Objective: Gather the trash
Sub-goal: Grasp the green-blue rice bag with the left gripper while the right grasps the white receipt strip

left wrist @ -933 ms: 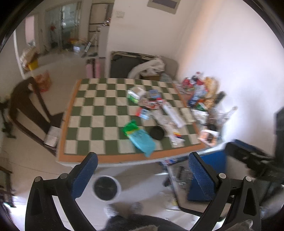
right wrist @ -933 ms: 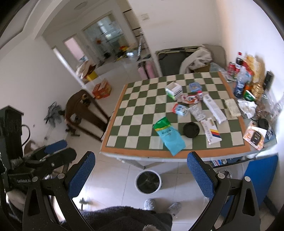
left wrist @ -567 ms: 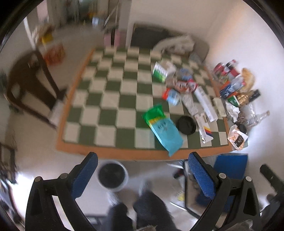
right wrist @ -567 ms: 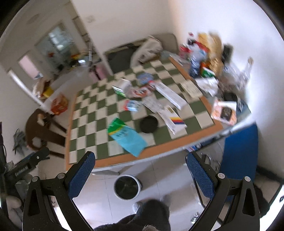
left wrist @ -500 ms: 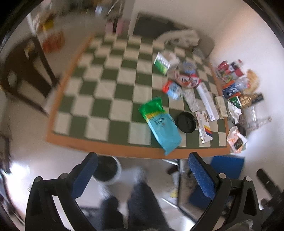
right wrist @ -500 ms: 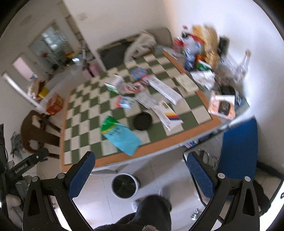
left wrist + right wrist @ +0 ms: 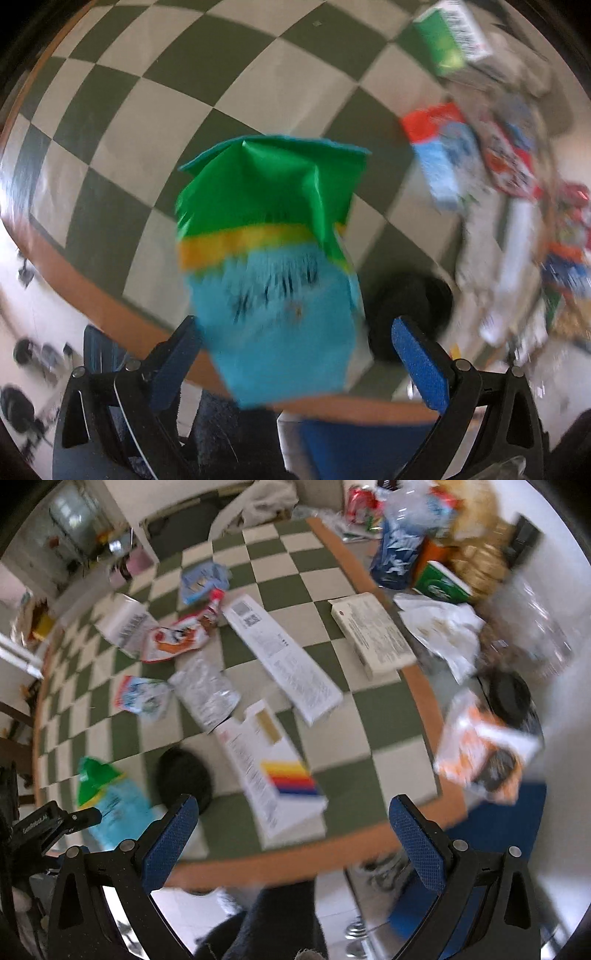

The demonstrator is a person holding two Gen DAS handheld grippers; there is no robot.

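Both grippers gape wide, empty — the left gripper (image 7: pixel 295 365) frames a blue-green bag (image 7: pixel 273 266) on the checkered counter (image 7: pixel 155 96); the right gripper (image 7: pixel 293 840) hangs over a rainbow-striped box (image 7: pixel 273 775).

Green-and-white checkered table with orange border (image 7: pixel 424 686), white wall (image 7: pixel 554 546) on the right, pale tiled floor (image 7: pixel 332 897), blue chair seat (image 7: pixel 491 834), daylight from the far doorway (image 7: pixel 70 509).

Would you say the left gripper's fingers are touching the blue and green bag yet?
Cannot tell. In the left wrist view the left gripper is open around the blue and green bag, but blur hides whether its fingers meet it.
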